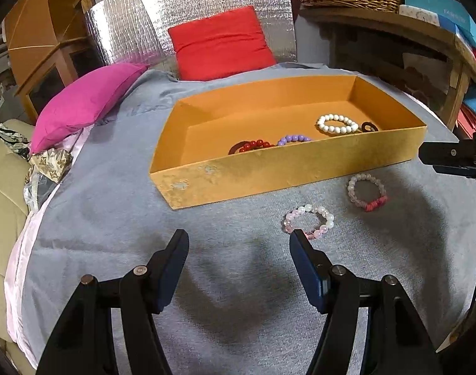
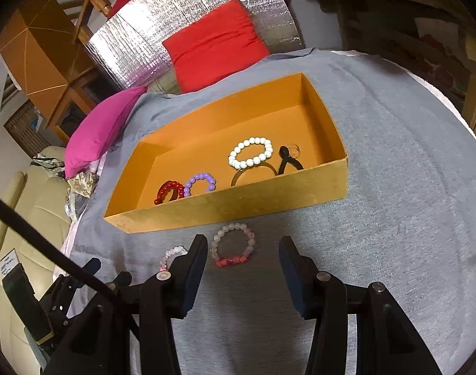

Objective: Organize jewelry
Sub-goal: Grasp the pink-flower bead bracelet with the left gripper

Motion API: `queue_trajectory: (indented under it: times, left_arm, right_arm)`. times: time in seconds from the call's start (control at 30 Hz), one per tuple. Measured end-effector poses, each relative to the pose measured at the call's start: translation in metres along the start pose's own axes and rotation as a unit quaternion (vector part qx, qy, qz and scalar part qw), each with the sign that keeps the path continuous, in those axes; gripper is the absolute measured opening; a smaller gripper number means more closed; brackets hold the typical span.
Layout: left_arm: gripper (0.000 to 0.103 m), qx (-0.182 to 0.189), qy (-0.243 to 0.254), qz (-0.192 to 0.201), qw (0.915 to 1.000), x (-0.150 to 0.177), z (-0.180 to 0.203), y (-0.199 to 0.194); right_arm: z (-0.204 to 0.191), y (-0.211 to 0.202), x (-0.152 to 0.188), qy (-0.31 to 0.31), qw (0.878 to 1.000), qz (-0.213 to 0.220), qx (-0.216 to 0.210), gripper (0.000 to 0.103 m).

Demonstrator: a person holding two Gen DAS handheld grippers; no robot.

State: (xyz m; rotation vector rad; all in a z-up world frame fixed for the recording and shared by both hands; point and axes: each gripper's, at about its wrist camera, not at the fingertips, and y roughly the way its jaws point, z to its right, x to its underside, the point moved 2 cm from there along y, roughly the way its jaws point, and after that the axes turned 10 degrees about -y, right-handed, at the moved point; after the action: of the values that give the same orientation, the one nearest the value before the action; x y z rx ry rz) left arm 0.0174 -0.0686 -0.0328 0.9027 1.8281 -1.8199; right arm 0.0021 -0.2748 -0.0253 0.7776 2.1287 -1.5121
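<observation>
obs: orange box (image 1: 288,168) sits on the grey-cloth surface (image 1: 112,218), long side toward both cameras, open top, which suits dropping pieces in from above.

inside box, counted from the right wrist view: white bead bracelet (image 2: 251,152), purple bead bracelet (image 2: 201,182), red bead bracelet (image 2: 167,191), one thin metal bangle (image 2: 253,172) partly hidden by the near wall, one black looped piece (image 2: 288,159) with what may be a small clear ring beside it (too small to be sure). so 3 bead bracelets plus at least 2 other pieces, clustered toward the near wall and right half; left half of the box floor is bare.

outside box, on the cloth just in front of the near wall: 2 bracelets. pale pink-and-white bead bracelet (image 1: 309,221); dusky pink bracelet with a coral chip section (image 2: 233,245). they lie near each other, not touching.

left claw (image 1: 239,240): jaws apart, holding nothing, its right finger tip just at the pale bracelet's near edge. right claw (image 2: 242,245): jaws apart, holding nothing, with the coral-chip bracelet lying between the fingertips in view.

judgement: each claw looks lined up on its own bracelet, so these 2 are what is left to box.
</observation>
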Motion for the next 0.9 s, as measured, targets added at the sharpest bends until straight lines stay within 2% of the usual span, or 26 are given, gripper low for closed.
queue_trajectory:
  times: [0.4,0.67,0.9]
  left_arm:
    - [0.068,0.025,-0.024,-0.066,0.9972,0.007,-0.003,0.025]
    - [0.068,0.05,-0.044,-0.077,0.9948,0.008,-0.003,0.027]
    - [0.068,0.045,-0.047,-0.081,0.9946,0.007,0.002,0.031]
  right_arm:
    - [0.0,0.031,0.006,0.001,0.999,-0.039,-0.007,0.051]
    - [-0.001,0.058,0.006,-0.006,0.998,-0.054,0.02,0.05]
    - [0.002,0.072,0.003,-0.015,0.997,-0.057,0.044,0.037]
